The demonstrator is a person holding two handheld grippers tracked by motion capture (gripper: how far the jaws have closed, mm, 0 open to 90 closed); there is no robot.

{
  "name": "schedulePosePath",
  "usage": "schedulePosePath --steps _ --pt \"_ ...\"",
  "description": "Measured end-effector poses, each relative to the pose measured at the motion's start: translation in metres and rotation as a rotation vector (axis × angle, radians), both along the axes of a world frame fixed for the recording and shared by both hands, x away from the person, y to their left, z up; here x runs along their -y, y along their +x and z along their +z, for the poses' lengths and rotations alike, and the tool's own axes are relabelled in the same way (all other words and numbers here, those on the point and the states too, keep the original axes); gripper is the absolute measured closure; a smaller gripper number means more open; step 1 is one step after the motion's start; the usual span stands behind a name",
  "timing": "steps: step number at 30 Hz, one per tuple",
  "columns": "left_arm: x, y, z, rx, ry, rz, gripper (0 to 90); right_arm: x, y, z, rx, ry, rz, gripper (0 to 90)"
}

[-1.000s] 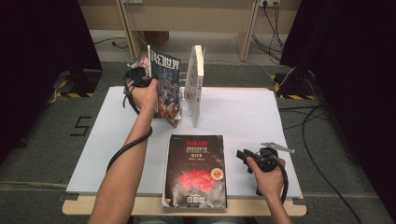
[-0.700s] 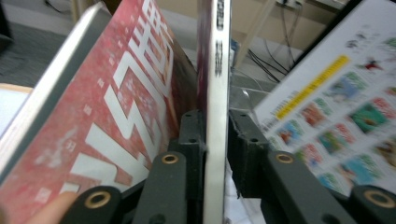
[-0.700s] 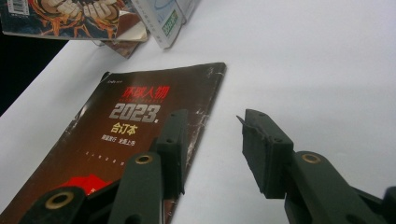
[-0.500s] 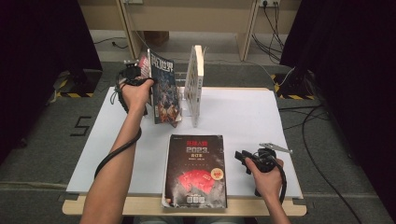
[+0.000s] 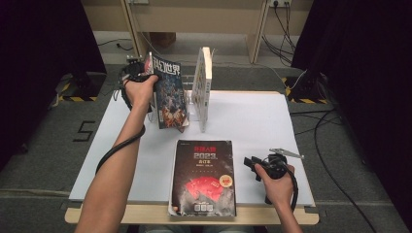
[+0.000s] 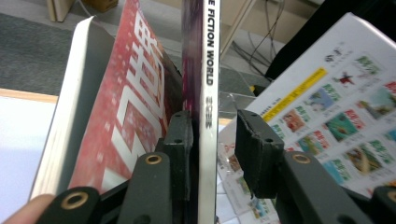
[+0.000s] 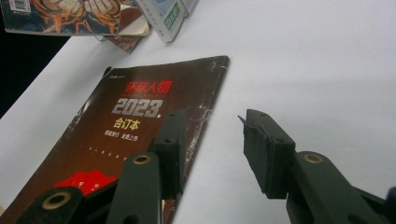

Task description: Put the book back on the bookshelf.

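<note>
1. Left gripper (image 5: 137, 73): held at the rear left of the table (image 5: 252, 116), at the top of the upright science-fiction magazine (image 5: 167, 92). In the left gripper view the magazine's spine (image 6: 207, 121) runs up between the jaws; the left pad lies against it or just beside it, the right pad (image 6: 254, 154) stands clear. The jaws have just been opening, so the grip is released and the magazine rests on its own.

2. Science-fiction magazine: standing in a clear stand (image 5: 187, 114) at the back of the table, tilted, beside a red-covered volume (image 6: 121, 116) seen in the left gripper view. Handling note: draw the gripper straight up along the spine, with no sideways drag, or the leaning magazine may tip out of its slot.

3. White book (image 5: 203, 90): upright just to the right of the magazine, apart from it.

4. Dark 2023 bound volume (image 5: 204, 177): flat at the front of the table, centre, probably the next item for shelving.

5. Right gripper (image 5: 252, 165): near the front right, just beside the volume's right edge, fingers apart with nothing between them. Handling note: slide one jaw under the edge and close near the spine side, so the pages do not fan when lifted.
</note>
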State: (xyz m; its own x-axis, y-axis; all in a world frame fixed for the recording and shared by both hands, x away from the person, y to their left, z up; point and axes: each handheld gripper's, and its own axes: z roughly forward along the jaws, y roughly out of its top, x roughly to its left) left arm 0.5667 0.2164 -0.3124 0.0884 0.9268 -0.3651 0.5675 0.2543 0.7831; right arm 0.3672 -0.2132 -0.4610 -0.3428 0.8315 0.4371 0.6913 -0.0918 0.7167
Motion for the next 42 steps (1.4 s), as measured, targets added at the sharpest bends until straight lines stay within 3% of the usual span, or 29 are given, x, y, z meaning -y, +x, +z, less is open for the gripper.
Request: schedulePosePath --steps 3,9,14,18,23,26,28,29,30,32,34,36,42 --pt "-0.001 0.004 0.000 0.004 0.002 0.004 67.1 0.002 0.001 -0.001 -0.007 0.003 -0.002 60.0" --pt "-0.001 0.004 0.001 0.019 0.025 -0.010 81.6 0.003 0.000 -0.003 -0.014 0.002 0.001 60.0" --pt "-0.001 -0.003 -0.001 0.061 -0.048 -0.024 82.1 0.002 0.000 -0.001 -0.009 0.000 0.005 60.0" --pt "0.001 -0.008 0.000 0.105 -0.050 -0.013 82.3 0.002 0.000 -0.001 -0.010 0.002 0.001 60.1" --pt "0.005 -0.014 0.021 0.227 -0.036 0.014 82.4 0.004 -0.001 0.001 -0.002 0.005 -0.005 60.2" --pt "0.007 -0.018 0.037 0.353 -0.034 0.051 82.4 0.004 0.000 0.001 0.008 0.003 0.000 60.2" --pt "0.009 -0.017 0.036 0.425 -0.036 0.077 82.3 0.004 0.000 0.000 0.015 -0.002 0.005 60.2" --pt "0.010 -0.016 0.032 0.442 -0.026 0.090 82.2 0.003 0.000 0.000 0.015 0.000 0.008 60.2" --pt "0.012 -0.014 0.027 0.446 -0.016 0.094 82.2 0.003 0.000 -0.001 0.017 -0.002 0.012 60.2" --pt "0.017 -0.011 0.006 0.420 0.016 0.102 82.1 0.003 0.000 -0.002 0.016 -0.003 0.017 60.2" --pt "0.021 -0.009 -0.013 0.371 0.010 0.098 82.0 0.004 -0.001 -0.002 0.009 0.006 0.011 60.2" --pt "0.024 -0.012 -0.028 0.375 0.003 0.105 82.0 0.005 0.000 -0.002 0.019 0.001 0.013 60.3" --pt "0.026 -0.027 -0.033 0.381 0.059 0.059 81.1 0.005 -0.001 -0.002 0.018 0.001 0.013 60.3"
